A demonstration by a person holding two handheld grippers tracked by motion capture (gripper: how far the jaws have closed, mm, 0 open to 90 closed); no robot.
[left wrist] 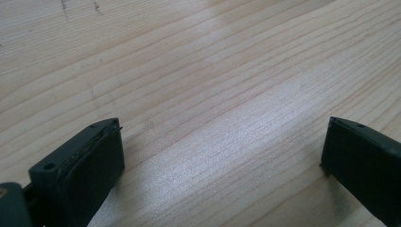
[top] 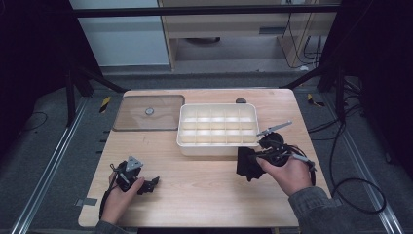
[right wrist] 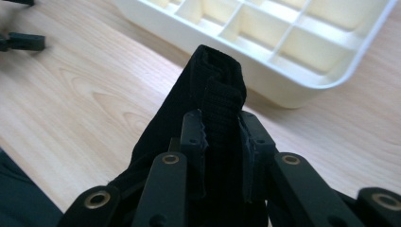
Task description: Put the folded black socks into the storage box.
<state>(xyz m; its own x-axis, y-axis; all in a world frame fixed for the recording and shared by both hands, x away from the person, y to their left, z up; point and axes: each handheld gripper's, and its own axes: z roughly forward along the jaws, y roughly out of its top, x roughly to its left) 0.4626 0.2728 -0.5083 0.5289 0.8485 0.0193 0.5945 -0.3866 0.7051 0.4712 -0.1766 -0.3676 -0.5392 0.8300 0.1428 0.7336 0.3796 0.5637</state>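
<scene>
Right gripper view is showing your right tool (right wrist: 222,137) pinching a folded piece of black ribbed fabric (right wrist: 215,85), perhaps a sock or a cuff, with both jaws pressing its sides and the fold standing up between them. Beyond it a cream divided tray (right wrist: 302,90) is lying on the desk (right wrist: 71,90), its nearest compartments looking bare.

High view is placing that right tool (top: 257,157) just at the tray's (top: 217,147) front right corner, with the fabric (top: 247,165) hanging from it and apparently touching the desk (top: 204,190). A clear lid (top: 148,113) with a small round knob is lying flat to the left of the tray. Your left tool (top: 151,184) is resting near the front left of the desk, well apart from the fabric.

Left gripper view is showing the left tool (left wrist: 222,156) wide open, holding nothing, with bare wood between its jaws.

You appear to be moving the fabric toward the tray. To do it well, you should be keeping the pinch firm while lifting high enough for the trailing end to pass the rim, then lowering over one compartment. Limp cloth is likely to drape over a divider, so you could be bringing the left tool across to tuck loose ends.
</scene>
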